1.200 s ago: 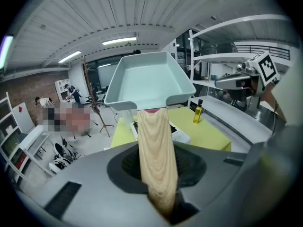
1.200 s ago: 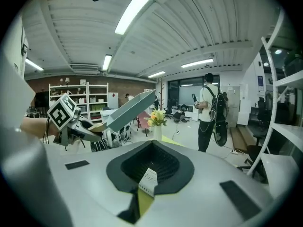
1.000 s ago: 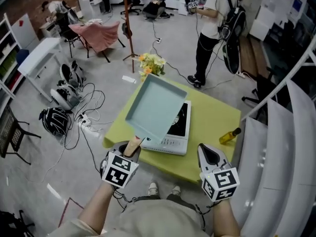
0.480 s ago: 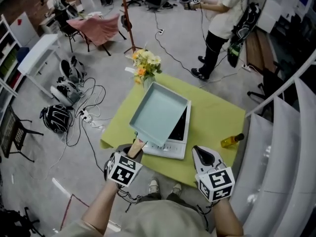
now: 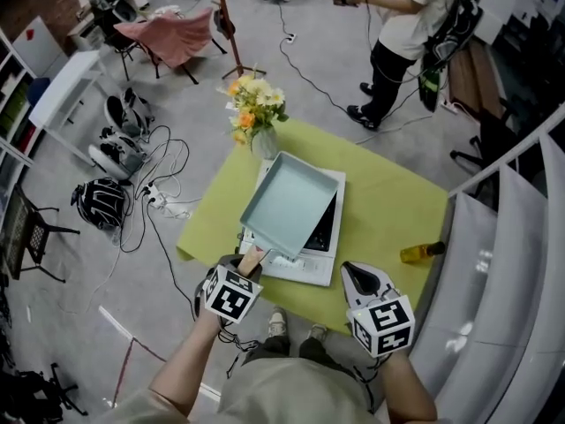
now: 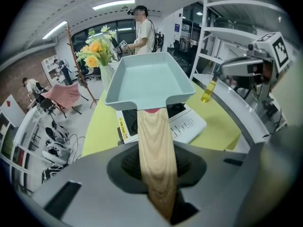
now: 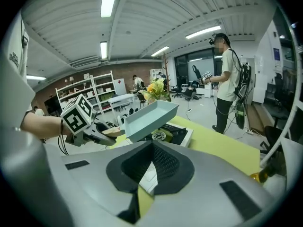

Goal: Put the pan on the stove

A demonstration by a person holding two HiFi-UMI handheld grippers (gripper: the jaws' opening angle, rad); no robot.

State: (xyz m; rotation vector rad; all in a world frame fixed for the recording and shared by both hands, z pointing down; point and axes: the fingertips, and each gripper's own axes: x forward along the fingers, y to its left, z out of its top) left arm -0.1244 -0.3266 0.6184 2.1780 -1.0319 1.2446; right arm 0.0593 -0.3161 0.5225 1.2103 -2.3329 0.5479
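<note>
A pale blue rectangular pan (image 5: 291, 201) with a wooden handle (image 5: 252, 259) hangs tilted just above the white induction stove (image 5: 311, 259) on the yellow-green table (image 5: 388, 210). My left gripper (image 5: 247, 268) is shut on the handle (image 6: 154, 141), and in the left gripper view the pan (image 6: 147, 77) juts out over the stove (image 6: 189, 124). The right gripper view shows the pan (image 7: 149, 117) clear of the stove (image 7: 175, 134), far end raised. My right gripper (image 5: 357, 276) hovers at the table's near edge, right of the stove, jaws together and empty (image 7: 139, 195).
A vase of yellow and orange flowers (image 5: 252, 109) stands at the table's far left corner. A small bottle of yellow liquid (image 5: 422, 253) lies near the right edge. Cables and helmets (image 5: 110, 201) litter the floor on the left. A person (image 5: 410, 34) stands beyond the table.
The pan and my left gripper have moved forward and down, so the pan now hangs over the stove. My right gripper has stayed about where it was.
</note>
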